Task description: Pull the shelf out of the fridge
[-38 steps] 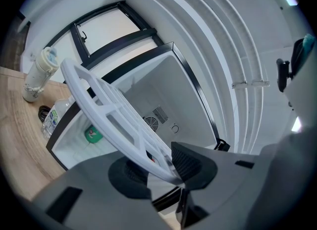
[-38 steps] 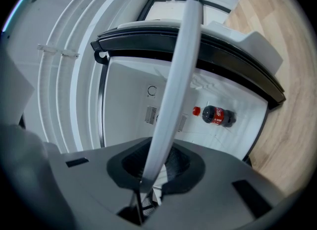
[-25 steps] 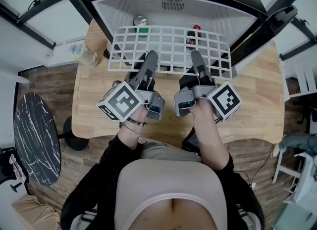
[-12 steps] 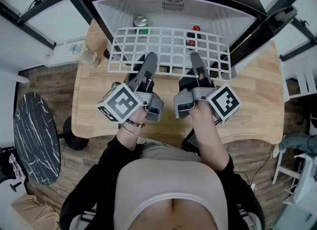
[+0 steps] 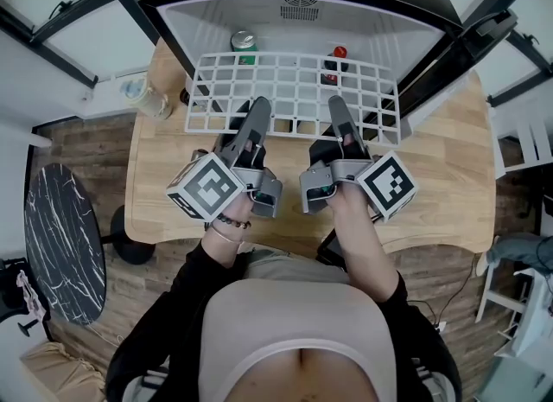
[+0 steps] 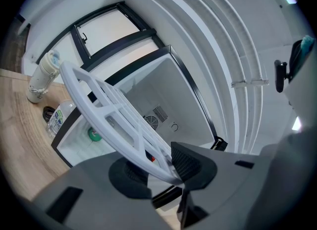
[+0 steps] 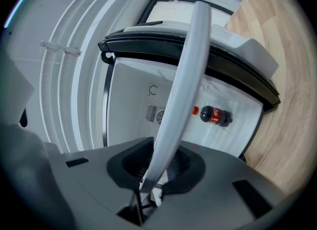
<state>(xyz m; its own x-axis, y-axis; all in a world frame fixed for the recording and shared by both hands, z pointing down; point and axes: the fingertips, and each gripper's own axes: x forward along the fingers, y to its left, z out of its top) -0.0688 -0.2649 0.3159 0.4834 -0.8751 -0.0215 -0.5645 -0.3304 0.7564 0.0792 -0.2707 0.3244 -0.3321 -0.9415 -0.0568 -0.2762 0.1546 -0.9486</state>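
1 shelf sat partly out of 1 fridge, over tabletop | left tongs and right tongs each clenched shelf's front edge | inside: 1 can, 1 bottle, print unreadable

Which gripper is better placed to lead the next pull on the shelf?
The right gripper, marginally: the shelf runs straight between its closed jaws; the left gripper clamps it at a slant. Both hold it.
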